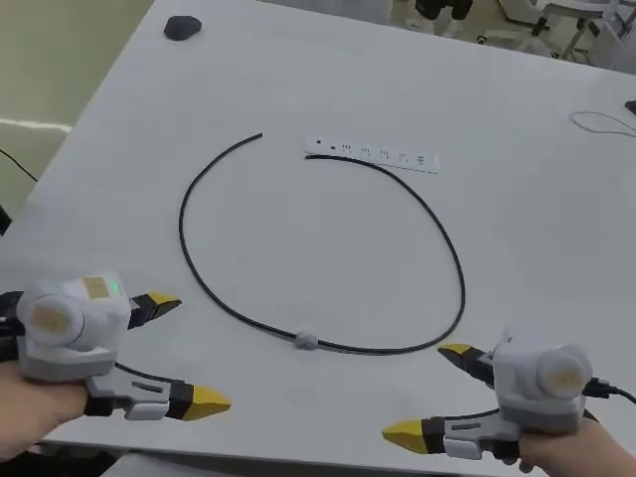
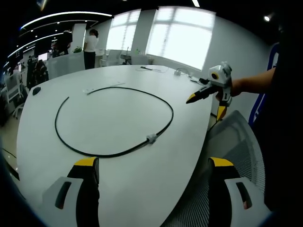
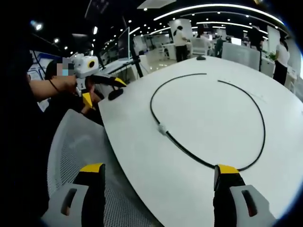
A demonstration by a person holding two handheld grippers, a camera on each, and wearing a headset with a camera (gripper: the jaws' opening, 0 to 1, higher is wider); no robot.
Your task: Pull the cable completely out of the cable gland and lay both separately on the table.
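- The left gripper [image 1: 189, 351] hangs over the near left corner of the white table [image 1: 318, 89]. Its yellow-tipped jaws are spread wide, with nothing between them.
- The right gripper [image 1: 429, 392] is held at the near right edge, also with its jaws wide apart and empty.
- The black cable [image 1: 181, 227] lies flat on the table in a big, almost closed loop between and beyond the two grippers. Neither gripper touches it.
- The small grey cable gland [image 1: 306, 340] sits on the cable at the near side of the loop, with the cable running out of it on both sides. It lies roughly midway between the two grippers and a little beyond them.
- One cable end lies free at the far left of the loop. The other runs up against the left end of a white power strip [image 1: 373, 155], which lies flat at the far side.
- A small dark object [image 1: 182, 27] rests near the far left corner, well apart from the loop.
- In the left gripper view, a grey mesh chair [image 2: 236, 137] stands just off the table's edge below the other gripper, and people stand farther back in the room.
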